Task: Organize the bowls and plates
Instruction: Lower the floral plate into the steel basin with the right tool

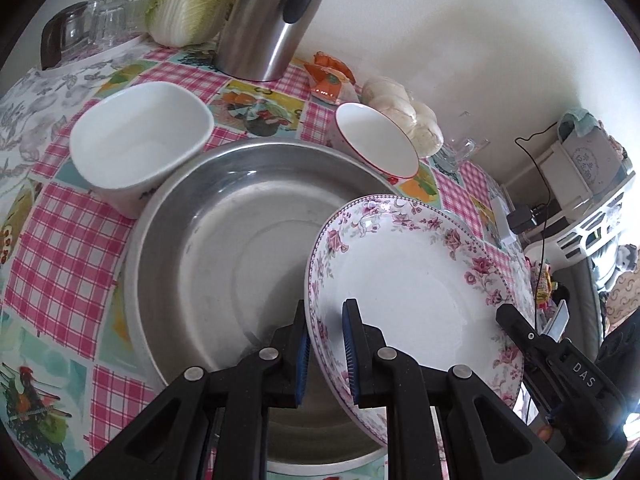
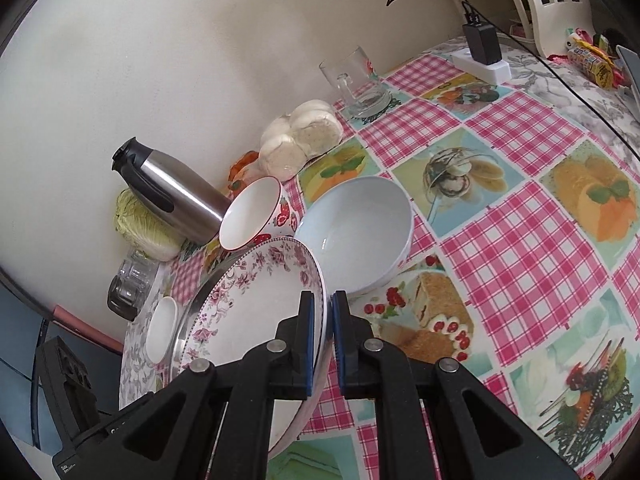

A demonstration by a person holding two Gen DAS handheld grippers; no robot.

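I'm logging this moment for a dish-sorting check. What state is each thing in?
Floral plate: tilted, gripped at opposite rim edges, over the steel basin.
Left tongs: shut on the plate's rim.
Right tongs: shut on the plate's rim.
Steel basin: upright, empty.
Square white bowl: upright, empty.
Red-rimmed bowl: tilted, empty.
Pale round bowl: upright, empty.
Glass mug: upright, empty.

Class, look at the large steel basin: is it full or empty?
Empty. The steel basin shows bare metal across its floor, with no water or food; the floral plate is held at its rim over the basin, not in it.
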